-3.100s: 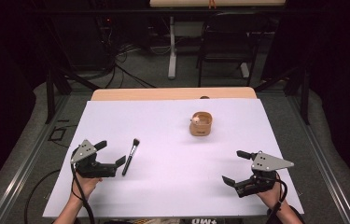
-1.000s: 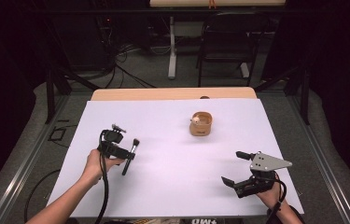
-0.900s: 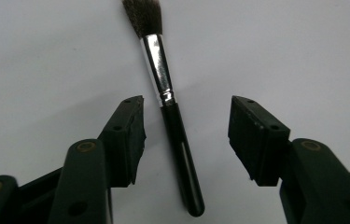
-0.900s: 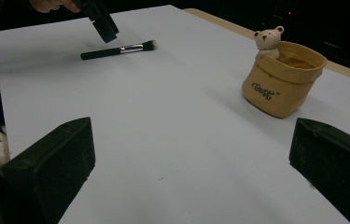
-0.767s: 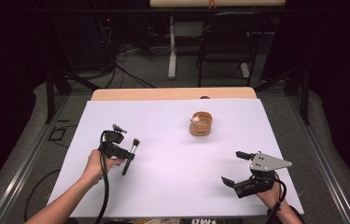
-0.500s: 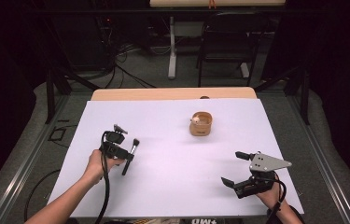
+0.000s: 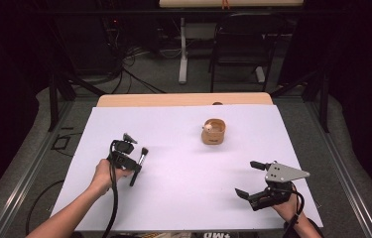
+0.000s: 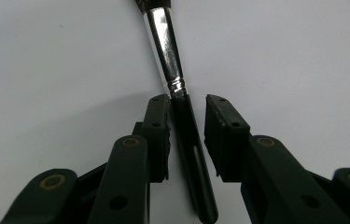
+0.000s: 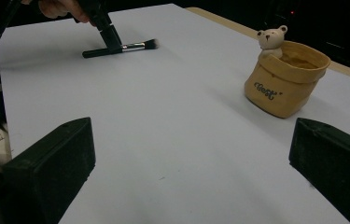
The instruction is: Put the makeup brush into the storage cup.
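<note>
A black-handled makeup brush [image 8: 175, 70], lying flat on the white table [image 7: 183, 193] at its left side, is straddled but not yet clamped by the parted left gripper [image 8: 186, 100], while the right gripper [image 7: 247, 179] is held wide open near the right front edge.

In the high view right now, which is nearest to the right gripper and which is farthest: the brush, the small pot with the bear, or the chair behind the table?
1. The pot, up the table and to the left of the right gripper.
2. The brush, across the table on the left side, between the left gripper's jaws.
3. The chair, on the floor beyond the far edge.
</note>
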Demonstrator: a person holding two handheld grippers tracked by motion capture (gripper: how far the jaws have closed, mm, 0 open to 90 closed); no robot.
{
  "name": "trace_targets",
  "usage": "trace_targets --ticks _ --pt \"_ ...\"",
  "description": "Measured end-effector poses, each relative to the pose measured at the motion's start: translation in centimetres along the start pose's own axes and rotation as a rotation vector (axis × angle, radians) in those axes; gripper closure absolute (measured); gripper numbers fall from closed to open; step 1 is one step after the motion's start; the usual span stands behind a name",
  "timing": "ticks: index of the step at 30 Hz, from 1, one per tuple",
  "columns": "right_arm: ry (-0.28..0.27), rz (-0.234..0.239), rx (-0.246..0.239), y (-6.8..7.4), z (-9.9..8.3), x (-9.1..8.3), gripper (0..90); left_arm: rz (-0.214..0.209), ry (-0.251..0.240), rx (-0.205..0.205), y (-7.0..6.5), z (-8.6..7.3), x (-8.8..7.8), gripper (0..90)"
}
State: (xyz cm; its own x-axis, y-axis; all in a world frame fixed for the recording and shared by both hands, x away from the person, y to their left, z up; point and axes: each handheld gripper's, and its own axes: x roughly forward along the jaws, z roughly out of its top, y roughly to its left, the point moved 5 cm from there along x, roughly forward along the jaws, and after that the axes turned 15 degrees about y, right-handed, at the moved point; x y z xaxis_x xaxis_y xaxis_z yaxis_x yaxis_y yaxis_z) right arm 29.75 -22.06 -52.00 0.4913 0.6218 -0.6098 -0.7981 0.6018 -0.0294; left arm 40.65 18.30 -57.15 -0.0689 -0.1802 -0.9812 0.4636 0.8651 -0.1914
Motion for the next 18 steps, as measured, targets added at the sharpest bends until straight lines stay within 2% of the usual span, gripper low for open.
trace_targets --ticks 5,12,18 --pt "0.001 0.001 0.003 0.01 0.0 0.01 0.0 0.009 0.011 0.005 -0.17 -0.03 0.46 74.0" --pt "0.002 0.0 0.002 0.01 0.0 0.05 0.0 0.054 0.016 0.018 -0.33 -0.03 0.54 77.2" --pt "0.002 0.001 0.004 0.0 0.0 0.04 0.0 0.072 0.008 0.038 -0.4 -0.08 0.6 78.8"
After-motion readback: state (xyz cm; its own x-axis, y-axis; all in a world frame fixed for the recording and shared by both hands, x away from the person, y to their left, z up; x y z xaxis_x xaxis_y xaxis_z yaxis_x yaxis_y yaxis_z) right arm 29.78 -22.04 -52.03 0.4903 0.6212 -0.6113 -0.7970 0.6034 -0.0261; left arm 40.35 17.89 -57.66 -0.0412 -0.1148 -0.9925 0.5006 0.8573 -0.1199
